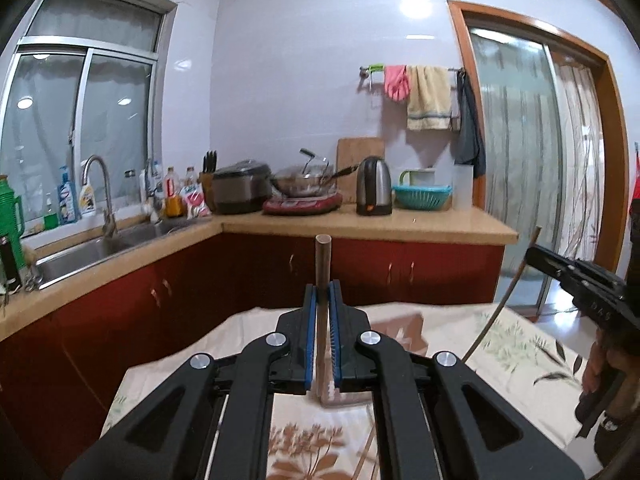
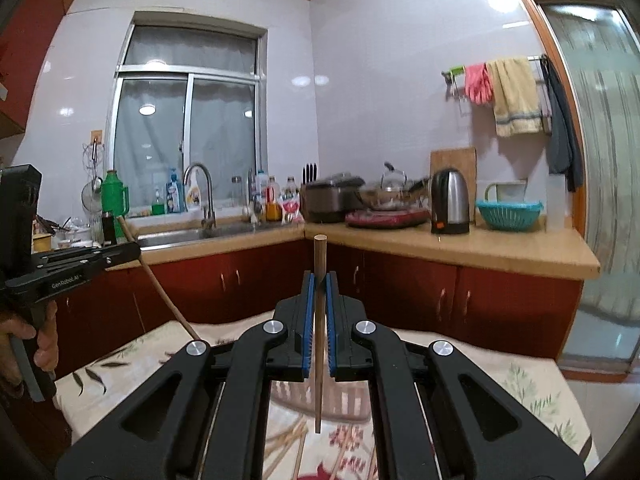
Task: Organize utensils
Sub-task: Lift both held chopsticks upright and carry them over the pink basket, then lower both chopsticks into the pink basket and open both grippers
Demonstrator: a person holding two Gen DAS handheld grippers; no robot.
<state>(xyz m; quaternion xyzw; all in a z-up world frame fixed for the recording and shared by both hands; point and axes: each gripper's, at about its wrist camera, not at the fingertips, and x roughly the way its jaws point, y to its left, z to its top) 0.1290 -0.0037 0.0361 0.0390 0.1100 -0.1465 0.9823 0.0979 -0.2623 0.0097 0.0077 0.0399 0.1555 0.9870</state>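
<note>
Two grippers, each clamped tight on one upright wooden chopstick above the floral tablecloth (image 1: 500, 336). Left gripper (image 1: 322, 294) pinches its chopstick (image 1: 322, 256); left view alone shows right gripper (image 1: 538, 256) side-on, right of it. Right gripper (image 2: 319, 282) pinches a second chopstick (image 2: 319, 256); only this view shows loose chopsticks (image 2: 298, 446) below it.

2 claws (image 1: 322, 296) (image 2: 319, 284), 2 held chopsticks (image 1: 322, 264) (image 2: 319, 264), 1 kettle (image 1: 374, 186).

Your left gripper's chopstick (image 1: 322, 264) vanishes behind the frame at lower centre; loose chopsticks (image 2: 298, 446) below blur out, and your right hand (image 1: 600, 364) is clipped at the right edge.
</note>
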